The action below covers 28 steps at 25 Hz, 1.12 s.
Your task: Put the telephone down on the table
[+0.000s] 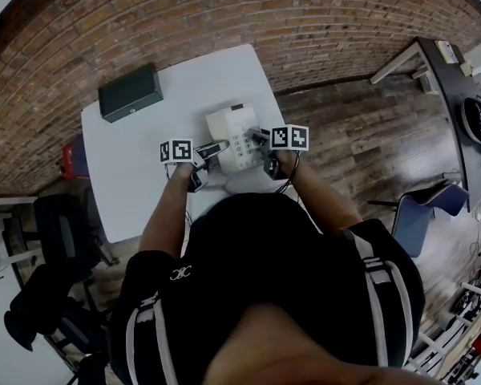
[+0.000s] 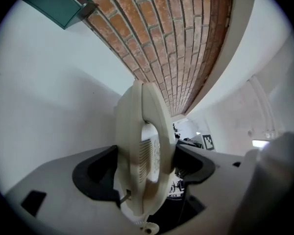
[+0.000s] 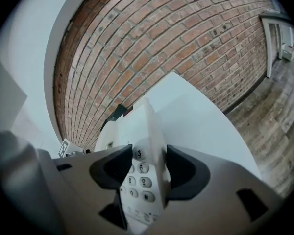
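Clamping telephone [image 1: 234, 141]: left hand-held gripper [image 1: 217, 147], right hand-held gripper [image 1: 259, 137]

Cream push-button telephone [image 1: 234, 139], keypad facing up and handset seated along its left side, clamped at both sides, at the near right part of the white table [image 1: 136, 167].

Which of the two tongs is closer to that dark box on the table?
Left. The left tongs clamp the telephone on the side facing the dark box; the right tongs clamp its opposite side, so the telephone lies between them and the box.
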Motion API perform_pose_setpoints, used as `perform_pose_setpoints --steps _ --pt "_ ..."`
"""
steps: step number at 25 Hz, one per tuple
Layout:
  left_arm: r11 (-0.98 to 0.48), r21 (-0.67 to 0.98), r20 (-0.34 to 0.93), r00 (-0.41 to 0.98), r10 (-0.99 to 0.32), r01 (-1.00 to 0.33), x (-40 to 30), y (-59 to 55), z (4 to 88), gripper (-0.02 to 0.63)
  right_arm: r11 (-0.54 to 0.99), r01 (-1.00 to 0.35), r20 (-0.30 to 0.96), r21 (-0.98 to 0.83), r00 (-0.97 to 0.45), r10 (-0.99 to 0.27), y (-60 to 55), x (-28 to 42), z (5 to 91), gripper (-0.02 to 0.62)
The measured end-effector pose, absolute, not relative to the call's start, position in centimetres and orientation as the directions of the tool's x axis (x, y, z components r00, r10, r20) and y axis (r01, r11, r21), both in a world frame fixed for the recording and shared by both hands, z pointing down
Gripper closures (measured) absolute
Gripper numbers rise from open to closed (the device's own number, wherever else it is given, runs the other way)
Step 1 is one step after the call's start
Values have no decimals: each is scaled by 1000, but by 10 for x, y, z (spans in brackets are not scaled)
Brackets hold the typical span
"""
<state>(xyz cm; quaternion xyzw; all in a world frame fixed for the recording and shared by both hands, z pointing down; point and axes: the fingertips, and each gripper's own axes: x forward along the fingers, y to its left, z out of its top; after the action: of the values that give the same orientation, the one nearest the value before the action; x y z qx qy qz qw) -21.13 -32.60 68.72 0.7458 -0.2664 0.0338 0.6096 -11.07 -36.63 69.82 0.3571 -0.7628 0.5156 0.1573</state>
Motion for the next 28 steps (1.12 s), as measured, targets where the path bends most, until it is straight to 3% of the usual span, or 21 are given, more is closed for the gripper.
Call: perform_pose_setpoints --steps 9,23,28 --pt "-80 891 402 859 -317 -447 -203 -314 714 238 221 -737 654 -639 -672 -347 -359 -105 721 400" --pt "-78 889 399 848 -350 -451 -205 -313 716 238 213 -697 608 -685 -708 -359 -357 -102 726 394" --pt "-130 808 491 778 -391 -575 -213 -315 708 238 235 -710 635 -664 -701 -326 -356 -104 725 394"
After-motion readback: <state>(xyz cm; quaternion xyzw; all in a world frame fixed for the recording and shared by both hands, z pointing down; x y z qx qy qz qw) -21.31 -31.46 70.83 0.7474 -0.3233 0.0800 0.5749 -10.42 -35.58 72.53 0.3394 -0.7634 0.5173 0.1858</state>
